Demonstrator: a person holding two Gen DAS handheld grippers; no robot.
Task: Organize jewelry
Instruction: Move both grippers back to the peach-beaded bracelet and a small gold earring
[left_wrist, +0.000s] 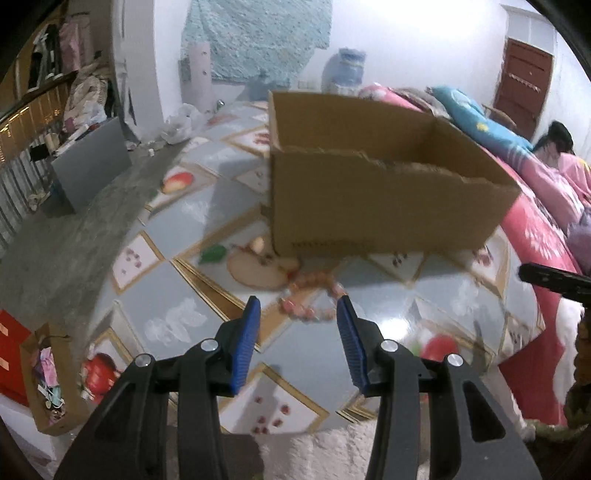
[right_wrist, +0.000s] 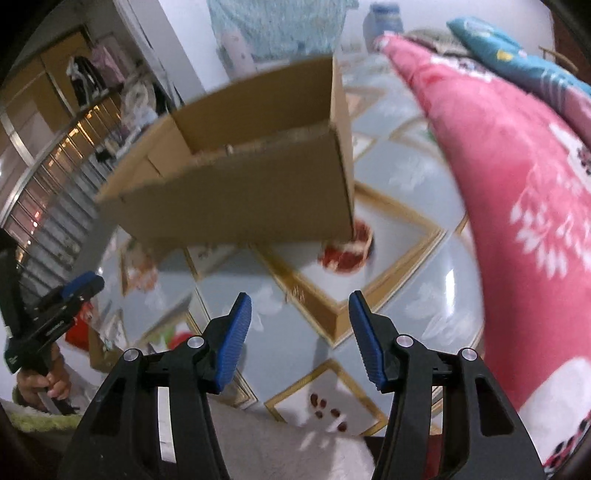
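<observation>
Jaws of the left gripper (left_wrist: 299, 306) are seen parted and empty, with the pink bead bracelet (left_wrist: 308, 299) lying on the floor just beyond and between the blue tips, untouched as far as the blur allows. Jaws of the right gripper (right_wrist: 301, 304) are likewise parted, with nothing between them but patterned floor covering (right_wrist: 406, 206).

The bracelet is found in the left wrist view at about 6 o'clock from the open cardboard box (left_wrist: 384, 206), close to its near wall but outside it. Whether a second strand runs from it toward the box cannot be told from the blurred beads. What little of the box's inside is shown looks bare; most of it is hidden by the near wall.

Organizing is therefore judged to be at an early stage: the bracelet is not yet picked up, and lifting and placing it in the box remain to be done. At 3 o'clock a bed with a pink blanket (right_wrist: 517, 206) is seen, beside the box.
</observation>
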